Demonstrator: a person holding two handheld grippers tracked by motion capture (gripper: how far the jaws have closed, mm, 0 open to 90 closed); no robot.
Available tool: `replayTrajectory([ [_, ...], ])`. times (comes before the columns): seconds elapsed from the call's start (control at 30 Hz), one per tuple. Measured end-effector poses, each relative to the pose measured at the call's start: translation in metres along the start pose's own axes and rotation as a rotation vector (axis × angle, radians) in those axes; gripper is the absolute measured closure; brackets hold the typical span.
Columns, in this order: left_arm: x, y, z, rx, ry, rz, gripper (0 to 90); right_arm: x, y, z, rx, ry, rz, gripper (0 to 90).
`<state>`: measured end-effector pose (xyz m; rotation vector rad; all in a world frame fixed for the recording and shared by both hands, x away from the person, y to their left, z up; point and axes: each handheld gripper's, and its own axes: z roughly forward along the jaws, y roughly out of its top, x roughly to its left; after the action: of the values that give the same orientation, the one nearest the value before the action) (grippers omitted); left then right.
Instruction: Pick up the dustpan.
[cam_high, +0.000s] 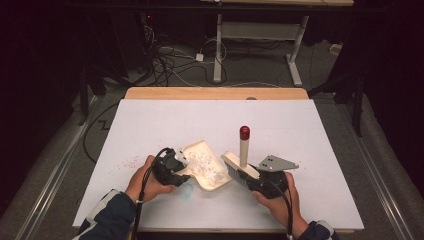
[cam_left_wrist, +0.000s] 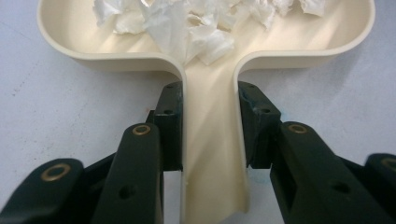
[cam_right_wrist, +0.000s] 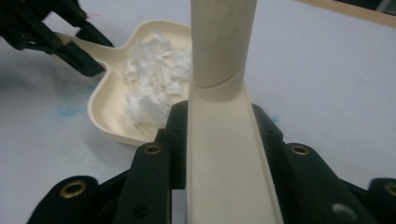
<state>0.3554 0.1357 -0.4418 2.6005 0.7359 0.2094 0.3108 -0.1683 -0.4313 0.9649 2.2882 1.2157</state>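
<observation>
A cream dustpan (cam_high: 212, 181) lies on the white table, holding a heap of torn white paper scraps (cam_high: 202, 164). My left gripper (cam_high: 179, 164) is shut on the dustpan's handle (cam_left_wrist: 212, 140), one jaw on each side, with the scraps (cam_left_wrist: 196, 23) just beyond. My right gripper (cam_high: 253, 176) is shut on a cream brush (cam_right_wrist: 224, 140). The brush's bristle head (cam_high: 232, 163) touches the pan's right rim, and its handle with a red cap (cam_high: 244, 132) stands upright. The right gripper view also takes in the dustpan (cam_right_wrist: 112, 107), its scraps (cam_right_wrist: 154, 79) and the left gripper (cam_right_wrist: 46, 37).
The white table top (cam_high: 200, 120) has a wooden far edge (cam_high: 215, 93). Faint pink specks (cam_high: 127, 162) lie left of the left hand and a blue smudge (cam_high: 186, 191) sits near the pan. Cables (cam_high: 165, 60) and another table's legs (cam_high: 218, 50) are on the floor beyond.
</observation>
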Motion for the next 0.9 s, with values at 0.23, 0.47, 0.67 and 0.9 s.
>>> replayTrajectory([
  [0.23,0.0,0.0,0.001,0.006,0.003,0.004,63.2,0.003,0.006,-0.003,-0.052,0.052,-0.029,67.3],
  [0.47,0.0,0.0,0.002,0.008,0.004,0.006,63.2,-0.004,0.01,-0.013,-0.078,0.039,-0.017,67.3],
  [0.67,0.0,0.0,0.002,0.009,0.004,0.004,63.2,-0.008,0.008,-0.011,-0.053,0.01,-0.029,67.3],
  [0.9,0.0,0.0,0.003,0.012,0.005,0.004,63.2,0.001,0.003,0.001,0.006,0.045,-0.065,67.3],
])
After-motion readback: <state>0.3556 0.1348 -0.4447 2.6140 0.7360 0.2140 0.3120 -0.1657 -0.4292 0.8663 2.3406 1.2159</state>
